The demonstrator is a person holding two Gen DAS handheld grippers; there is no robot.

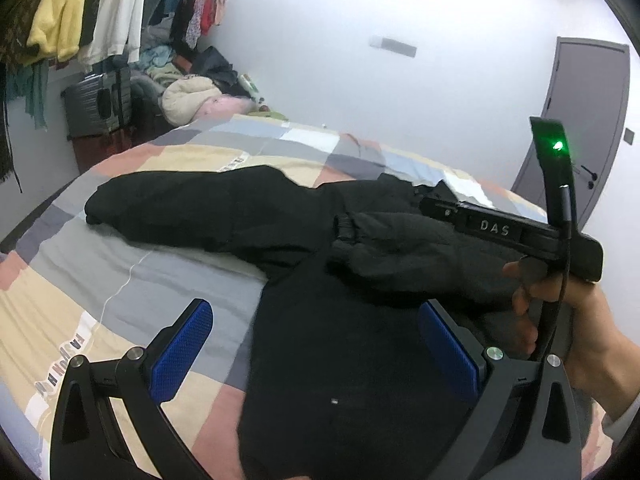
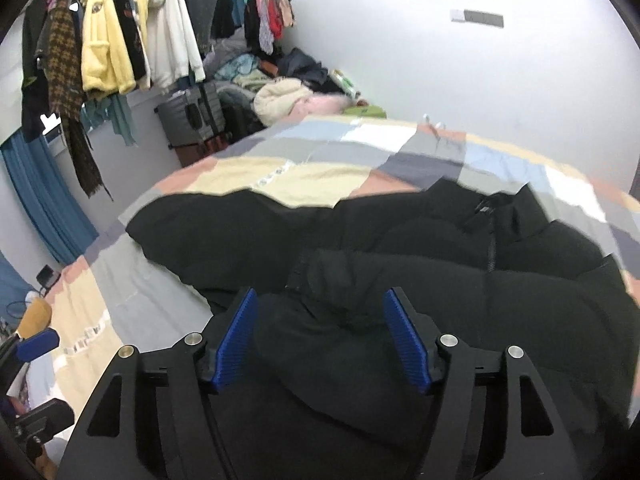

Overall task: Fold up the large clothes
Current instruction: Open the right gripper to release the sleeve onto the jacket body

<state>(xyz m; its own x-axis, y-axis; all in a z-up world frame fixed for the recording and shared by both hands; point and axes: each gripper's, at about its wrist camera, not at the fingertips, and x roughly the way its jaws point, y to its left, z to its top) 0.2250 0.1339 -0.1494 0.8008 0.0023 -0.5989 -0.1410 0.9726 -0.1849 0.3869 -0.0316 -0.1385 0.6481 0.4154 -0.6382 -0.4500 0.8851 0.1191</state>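
right wrist view: right tool apart over black padded jacket spread on patchwork bed, sleeve folded inward; left tool apart, empty.

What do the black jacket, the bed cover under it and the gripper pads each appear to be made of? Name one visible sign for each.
Black jacket: probably a padded synthetic shell, matte; it lies in puffy, soft folds with a zip at the collar.
Bed cover: woven cloth, likely cotton, matte; printed colour blocks, gentle creases.
Gripper pads: blue ribbed rubber or plastic, judging by the fine ridges.
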